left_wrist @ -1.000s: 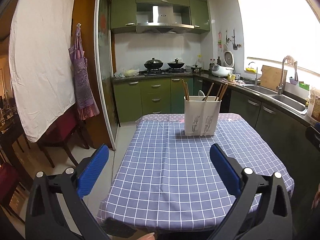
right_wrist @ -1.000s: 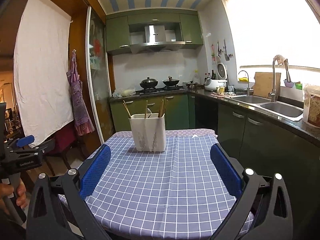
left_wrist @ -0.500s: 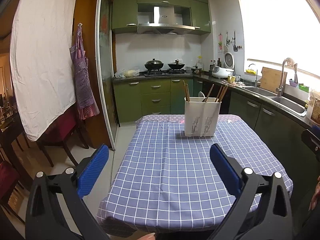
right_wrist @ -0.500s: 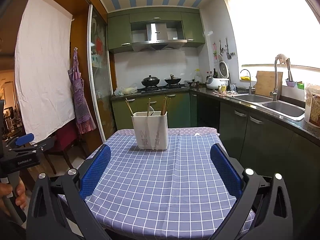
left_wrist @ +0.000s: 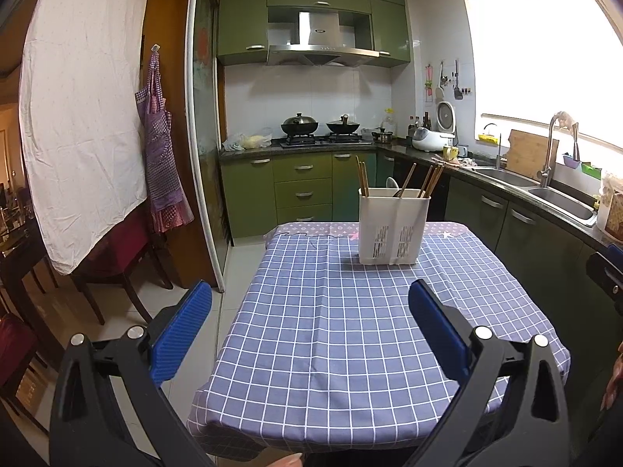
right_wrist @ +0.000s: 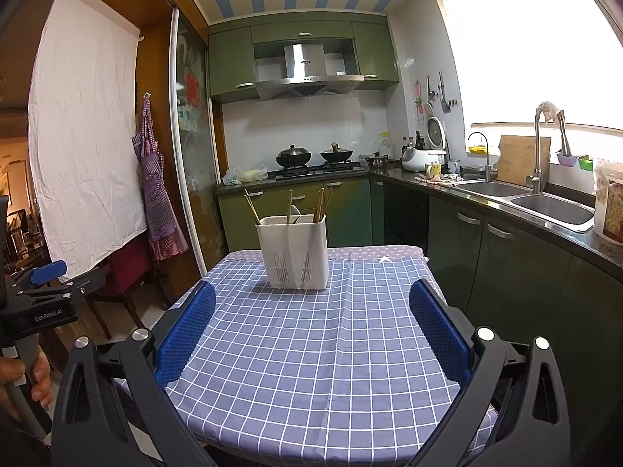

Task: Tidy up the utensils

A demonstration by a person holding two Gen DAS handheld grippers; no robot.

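Holder: the white utensil holder [left_wrist: 394,226] stands upright near the far end of the worktop [left_wrist: 350,350], on the checked cloth.
Utensils: chopsticks [left_wrist: 363,179] and a spoon [left_wrist: 391,183] stand in its compartments; no loose piece shows on the cloth in either view.
Left gripper [left_wrist: 309,329]: jaws wide apart, holding nothing, low at the near edge.
Right gripper [right_wrist: 307,334]: jaws spread too, nothing between them, pointed at the holder [right_wrist: 293,250].
Progress: my read, this fits utensils already gathered in, or a sort among compartments yet to come; one moment can't settle it.
Edges: cloth hangs over the near and left edges; the holder sits well in from both sides.
Room: broad bare cloth between jaws and holder, an open lane straight ahead; kitchen cabinets [right_wrist: 506,272] run close on the right.
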